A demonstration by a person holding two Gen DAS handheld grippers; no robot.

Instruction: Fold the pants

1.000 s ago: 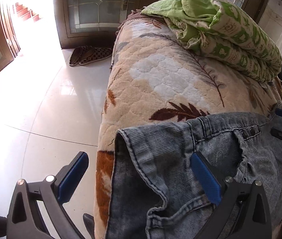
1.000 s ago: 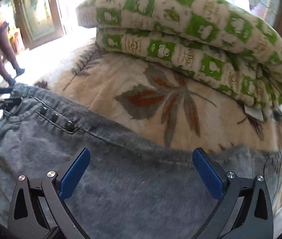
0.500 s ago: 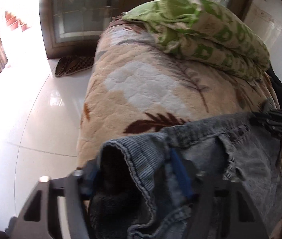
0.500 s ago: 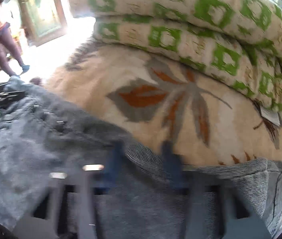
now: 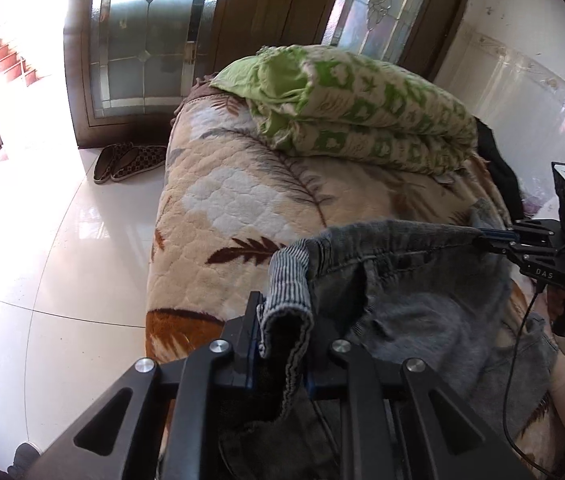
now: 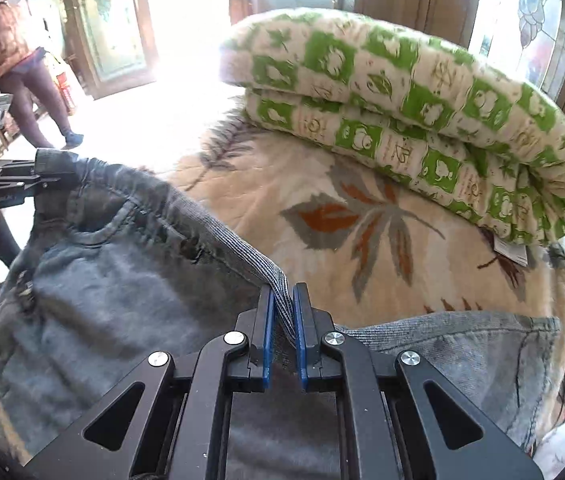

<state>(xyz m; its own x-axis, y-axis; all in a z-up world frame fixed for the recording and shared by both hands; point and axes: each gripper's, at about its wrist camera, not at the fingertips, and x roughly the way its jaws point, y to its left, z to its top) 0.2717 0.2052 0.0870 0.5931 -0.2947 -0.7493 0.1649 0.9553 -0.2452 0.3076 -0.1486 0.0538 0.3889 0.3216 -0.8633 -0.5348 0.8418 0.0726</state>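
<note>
Grey denim pants [image 5: 422, 304] lie on a leaf-patterned blanket [image 5: 242, 200]. My left gripper [image 5: 282, 320] is shut on one end of the waistband, which bunches up between its blue pads. My right gripper [image 6: 283, 304] is shut on the other end of the waistband [image 6: 218, 240]. The waistband is lifted and stretched between the two. The right gripper also shows at the right of the left wrist view [image 5: 494, 238], and the left gripper at the left of the right wrist view [image 6: 38, 178]. The pants [image 6: 102, 300] hang slack below the band.
A folded green-and-white quilt [image 5: 362, 120] lies at the far end of the blanket [image 6: 362, 232]. It shows in the right wrist view too [image 6: 422, 100]. Slippers [image 5: 130, 160] sit on the white tiled floor [image 5: 42, 260] left of the bed. A person [image 6: 22, 60] stands far left.
Both grippers have closed on the waistband ends and lifted it, pulling the band taut between them. One second ago both were open over the flat pants.
</note>
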